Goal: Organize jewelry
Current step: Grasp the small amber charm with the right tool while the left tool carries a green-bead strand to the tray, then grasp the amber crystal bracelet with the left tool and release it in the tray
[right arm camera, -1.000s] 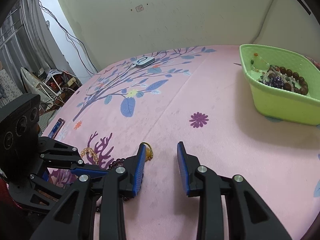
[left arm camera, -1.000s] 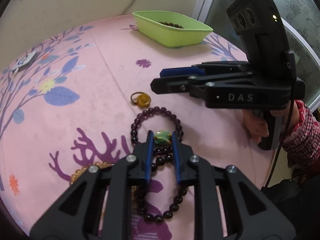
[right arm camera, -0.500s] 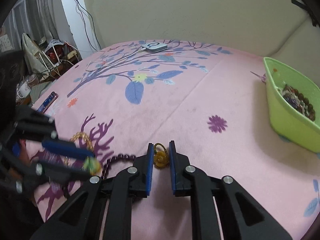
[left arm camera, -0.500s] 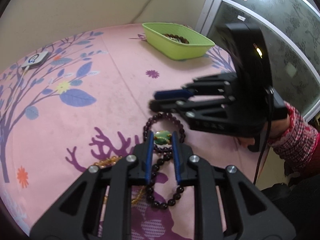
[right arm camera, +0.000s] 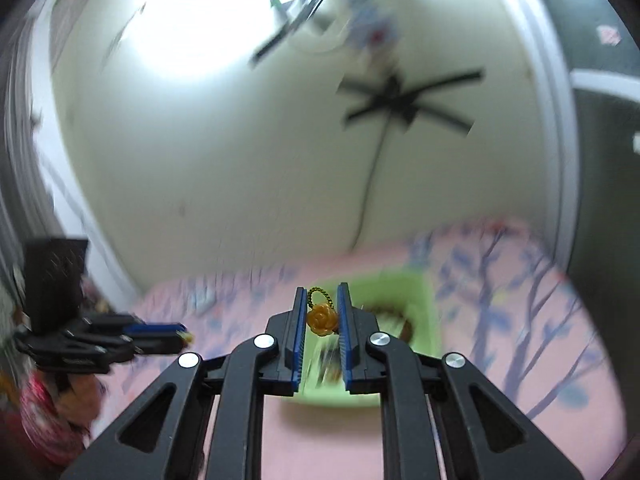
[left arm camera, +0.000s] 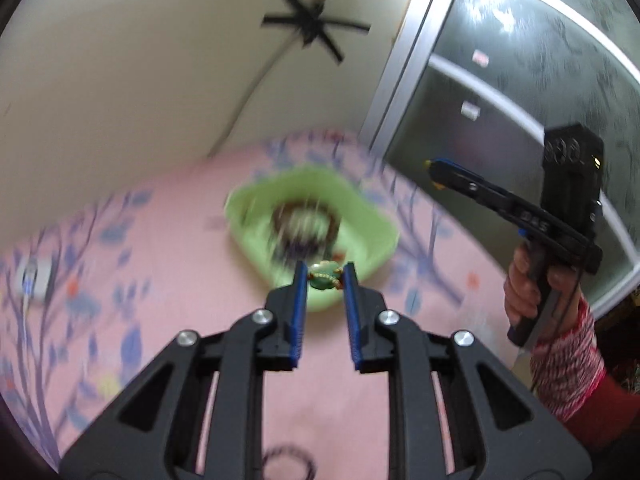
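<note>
My left gripper (left arm camera: pixel 325 270) is shut on a green pendant (left arm camera: pixel 325 279), lifted off the pink cloth. A dark loop of its purple bead bracelet (left arm camera: pixel 288 458) dangles low between the gripper arms. My right gripper (right arm camera: pixel 321 292) is shut on an amber rose ring (right arm camera: pixel 320 319) with a small twisted loop. Both point toward the blurred green basket (left arm camera: pixel 374 254), which holds several dark beaded pieces. In the right wrist view the basket (right arm camera: pixel 427 308) lies just beyond the fingers. The right gripper (left arm camera: pixel 433 168) shows high at the right, the left gripper (right arm camera: pixel 182 332) at the left.
A pink cloth (left arm camera: pixel 160 240) with purple branch prints covers the surface. A white device (left arm camera: pixel 36 280) lies at its far left. A cream wall with a taped cable stands behind, and a frosted glass door (left arm camera: pixel 520 80) at the right. A hand in a red-and-white sleeve (left arm camera: pixel 564 360) holds the right gripper.
The right gripper shut on the amber ring and lifted it. The left gripper raised the pendant and bracelet off the cloth. Both swung up toward the green basket.
</note>
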### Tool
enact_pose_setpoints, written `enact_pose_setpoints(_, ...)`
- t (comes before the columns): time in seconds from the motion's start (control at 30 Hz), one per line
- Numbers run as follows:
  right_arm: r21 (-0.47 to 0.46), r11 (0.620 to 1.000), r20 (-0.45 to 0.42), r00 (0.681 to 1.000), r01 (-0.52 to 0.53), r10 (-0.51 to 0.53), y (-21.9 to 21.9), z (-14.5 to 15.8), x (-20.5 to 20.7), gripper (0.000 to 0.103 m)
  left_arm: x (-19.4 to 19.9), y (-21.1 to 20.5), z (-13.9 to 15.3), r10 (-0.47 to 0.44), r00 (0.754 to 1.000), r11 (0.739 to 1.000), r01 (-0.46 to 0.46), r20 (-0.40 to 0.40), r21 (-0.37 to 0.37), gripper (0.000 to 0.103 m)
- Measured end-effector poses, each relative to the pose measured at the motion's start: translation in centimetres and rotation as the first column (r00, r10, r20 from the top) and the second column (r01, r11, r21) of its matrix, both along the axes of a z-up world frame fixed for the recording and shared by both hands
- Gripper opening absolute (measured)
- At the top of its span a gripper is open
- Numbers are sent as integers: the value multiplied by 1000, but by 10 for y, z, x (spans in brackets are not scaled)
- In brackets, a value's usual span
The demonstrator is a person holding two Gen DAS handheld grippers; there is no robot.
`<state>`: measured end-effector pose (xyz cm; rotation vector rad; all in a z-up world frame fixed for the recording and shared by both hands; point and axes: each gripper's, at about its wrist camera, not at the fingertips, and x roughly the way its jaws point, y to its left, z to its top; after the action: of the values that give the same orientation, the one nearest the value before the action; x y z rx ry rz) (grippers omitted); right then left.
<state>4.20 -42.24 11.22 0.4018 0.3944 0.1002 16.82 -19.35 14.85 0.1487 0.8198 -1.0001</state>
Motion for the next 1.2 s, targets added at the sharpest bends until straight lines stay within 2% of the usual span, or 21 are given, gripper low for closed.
enact_pose_setpoints(0.1,44,999,-6,1000,-6,7,-20,1,17,0,21,-34,1,9,1000,1000,-9,-10,21,17)
enact_pose_setpoints(0.27,103,993,-150,986,-57,72,-22,-55,64,0,68,-80,-50,65,992,990,-50,-112,136,17)
enact_pose_setpoints(0.4,160,984,-217,971,-71,105,-25,-94,91,0,87,-100,-79,75,984,983,-46,-160,179,17)
enact_pose_setpoints(0.5,139,987,-210,972,-77,105,-22,-102,96,0,95,-113,-94,77,975,977,-32,-208,210,17)
enact_pose_setpoints(0.6,115,992,-190,979,-47,69,-20,-98,91,7,99,-116,-98,93,978,973,-49,-189,224,18)
enact_pose_setpoints(0.7,134,990,-152,987,-39,59,-23,-90,82,8,96,-107,-93,107,977,974,-66,-185,216,18)
enact_pose_setpoints(0.83,160,986,-102,992,-55,72,-17,-76,58,8,75,-73,-66,109,985,981,-85,-132,174,18)
enact_pose_setpoints(0.97,181,977,-63,990,-110,123,3,-65,31,8,41,-15,-45,124,989,984,-112,-81,139,19)
enact_pose_setpoints(1.07,178,965,-64,977,-190,204,32,-71,13,8,11,45,-43,166,985,978,-158,-46,133,28)
enact_pose_setpoints(1.2,156,948,-127,946,-278,298,82,-92,-1,8,-19,125,-60,253,967,958,-246,-35,147,30)
